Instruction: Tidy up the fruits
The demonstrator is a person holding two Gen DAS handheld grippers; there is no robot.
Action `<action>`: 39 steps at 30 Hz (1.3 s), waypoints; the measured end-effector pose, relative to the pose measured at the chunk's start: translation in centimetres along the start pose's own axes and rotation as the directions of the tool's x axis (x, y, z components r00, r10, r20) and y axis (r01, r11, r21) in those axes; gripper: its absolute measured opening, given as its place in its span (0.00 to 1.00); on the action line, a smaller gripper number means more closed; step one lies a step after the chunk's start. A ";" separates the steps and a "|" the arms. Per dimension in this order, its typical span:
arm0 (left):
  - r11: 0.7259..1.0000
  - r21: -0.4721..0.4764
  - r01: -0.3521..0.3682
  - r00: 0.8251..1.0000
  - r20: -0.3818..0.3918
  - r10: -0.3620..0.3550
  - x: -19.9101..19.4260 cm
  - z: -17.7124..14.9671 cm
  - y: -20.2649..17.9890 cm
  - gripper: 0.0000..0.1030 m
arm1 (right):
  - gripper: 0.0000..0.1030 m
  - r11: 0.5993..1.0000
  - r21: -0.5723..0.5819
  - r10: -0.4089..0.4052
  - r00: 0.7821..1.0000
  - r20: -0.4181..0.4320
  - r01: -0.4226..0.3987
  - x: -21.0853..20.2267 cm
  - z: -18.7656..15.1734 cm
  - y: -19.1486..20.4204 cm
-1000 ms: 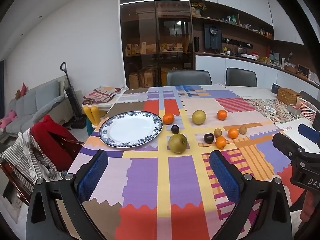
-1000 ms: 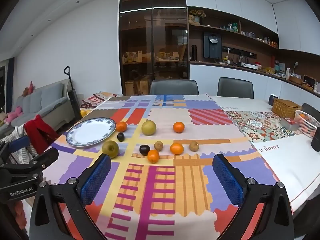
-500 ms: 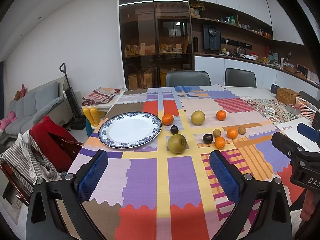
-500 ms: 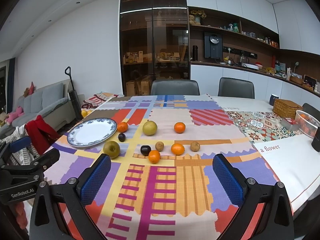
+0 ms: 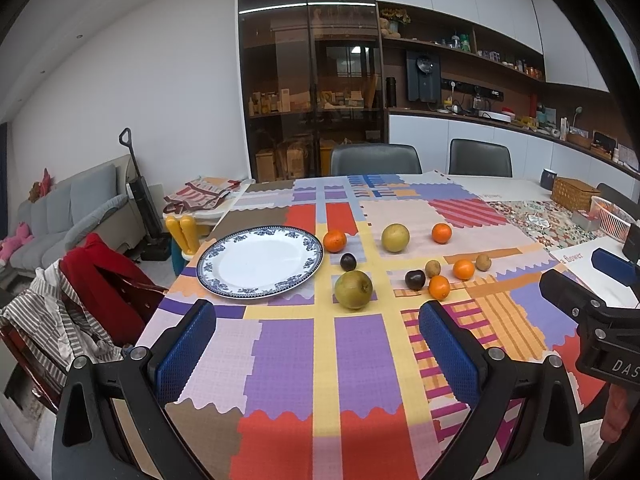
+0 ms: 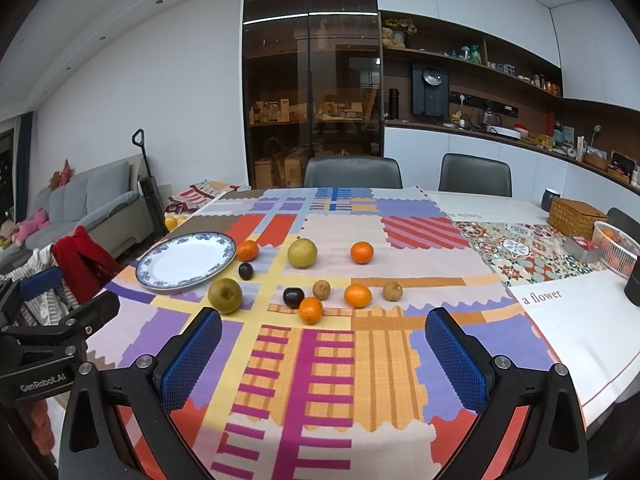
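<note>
Fruits lie loose on the patchwork tablecloth (image 5: 288, 352), grouped to the right of the blue-rimmed plate (image 5: 259, 262), which holds nothing. Nearest the plate are a large green-brown pear (image 5: 353, 289), a dark plum (image 5: 348, 261) and an orange (image 5: 334, 240). Further right lie a yellow pear (image 5: 395, 237), a second plum (image 5: 415, 279), two small brown kiwis (image 6: 321, 289) (image 6: 392, 291) and three more oranges (image 6: 311, 309) (image 6: 357, 295) (image 6: 361, 252).

Gripper state: the left gripper (image 5: 316, 344) and the right gripper (image 6: 323, 352) hang above the near edge of the table, each with its jaws wide apart and nothing between the blue pads. Both are well apart from every fruit.

Handling, as judged:
- All pieces are round and will probably roll if nudged. Close the pads across the widest part, from above or from the side.
- Pears look firm and the heaviest; centre the grip.
- Oranges yield slightly and should grip well on the textured pads.
- Plums appear smooth, small and easily bruised; use light pressure.
- Kiwis are small; align the pads carefully.

No fruit has reached the plate, so sorting is judged not yet begun.
</note>
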State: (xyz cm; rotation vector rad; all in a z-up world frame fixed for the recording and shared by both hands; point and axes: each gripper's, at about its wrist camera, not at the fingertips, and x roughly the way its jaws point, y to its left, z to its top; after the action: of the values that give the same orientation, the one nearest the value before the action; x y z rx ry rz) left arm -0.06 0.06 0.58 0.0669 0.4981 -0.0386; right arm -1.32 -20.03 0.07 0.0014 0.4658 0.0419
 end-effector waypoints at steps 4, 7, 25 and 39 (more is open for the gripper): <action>1.000 0.000 0.001 1.000 0.001 -0.001 0.0 -0.1 0.0 1.00 | 1.00 1.000 0.000 -0.002 1.000 0.001 0.002 0.1 0.0 0.1; 1.000 0.000 0.001 1.000 0.002 -0.001 0.0 -0.1 0.1 1.00 | 1.00 1.000 0.000 -0.001 1.000 0.000 0.001 0.0 0.0 0.1; 1.000 -0.001 0.001 1.000 0.003 -0.001 0.0 -0.2 0.0 1.00 | 1.00 1.000 -0.002 0.001 1.000 -0.004 -0.001 0.1 -0.1 0.2; 1.000 -0.001 0.000 1.000 0.003 0.000 0.0 -0.2 0.1 1.00 | 1.00 1.000 -0.003 0.000 1.000 -0.004 0.000 0.1 -0.1 0.2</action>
State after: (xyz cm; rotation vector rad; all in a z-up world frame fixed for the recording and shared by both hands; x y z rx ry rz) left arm -0.19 0.13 0.38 0.0659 0.4956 -0.0388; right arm -1.28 -19.82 -0.02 -0.0015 0.4695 0.0425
